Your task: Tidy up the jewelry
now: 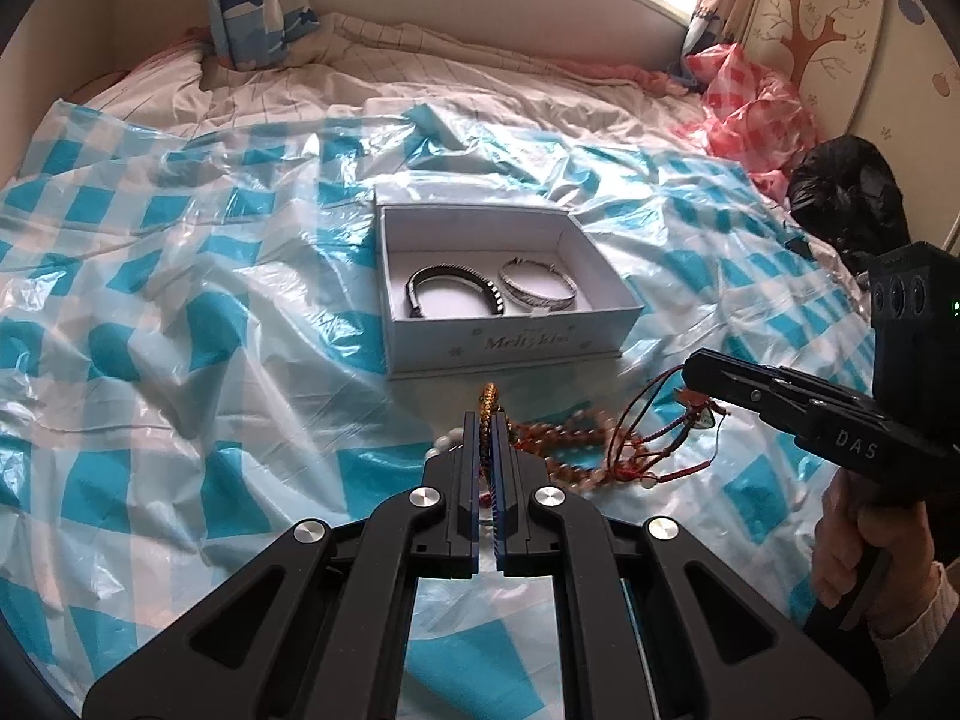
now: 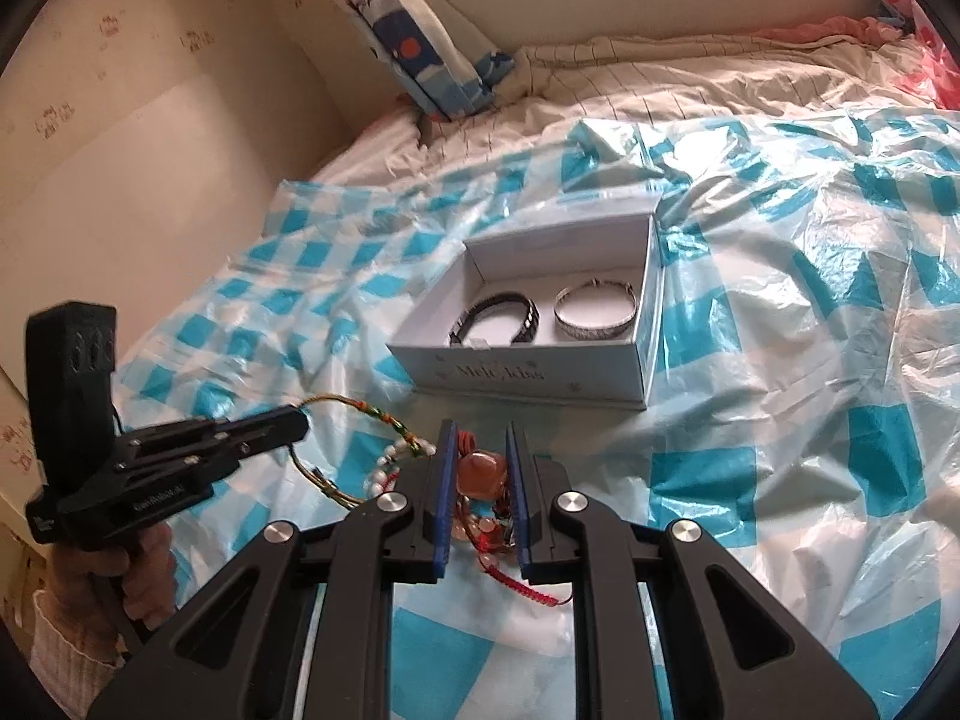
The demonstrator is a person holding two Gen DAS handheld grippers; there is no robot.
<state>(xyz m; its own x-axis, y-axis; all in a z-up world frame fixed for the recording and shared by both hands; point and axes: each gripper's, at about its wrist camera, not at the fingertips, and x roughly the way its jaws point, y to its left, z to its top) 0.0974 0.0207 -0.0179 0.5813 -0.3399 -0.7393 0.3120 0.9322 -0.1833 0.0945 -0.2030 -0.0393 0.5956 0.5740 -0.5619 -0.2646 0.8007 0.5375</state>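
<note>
A white open box (image 1: pixel 510 348) (image 2: pixel 528 372) holds a black bracelet (image 1: pixel 450 291) (image 2: pixel 498 315) and a silver bangle (image 1: pixel 540 288) (image 2: pixel 594 315). In front of it lies a tangled pile of bead bracelets and red cords (image 1: pixel 576 450) (image 2: pixel 384 468). My left gripper (image 1: pixel 486 420) (image 2: pixel 294 423) is shut on a gold-green braided bracelet (image 1: pixel 489 396) (image 2: pixel 360 408), lifting it from the pile. My right gripper (image 2: pixel 477 438) (image 1: pixel 690 375) is shut on a red cord bracelet with an amber bead (image 2: pixel 480 474), its cord (image 1: pixel 636 420) lifted off the sheet.
A blue-and-white checkered plastic sheet (image 1: pixel 210 300) (image 2: pixel 780 330) covers the bed. A pillow (image 1: pixel 252 6) stands at the headboard. A red checkered bag (image 1: pixel 756 108) and a black bag (image 1: pixel 852 192) lie at the right bed edge.
</note>
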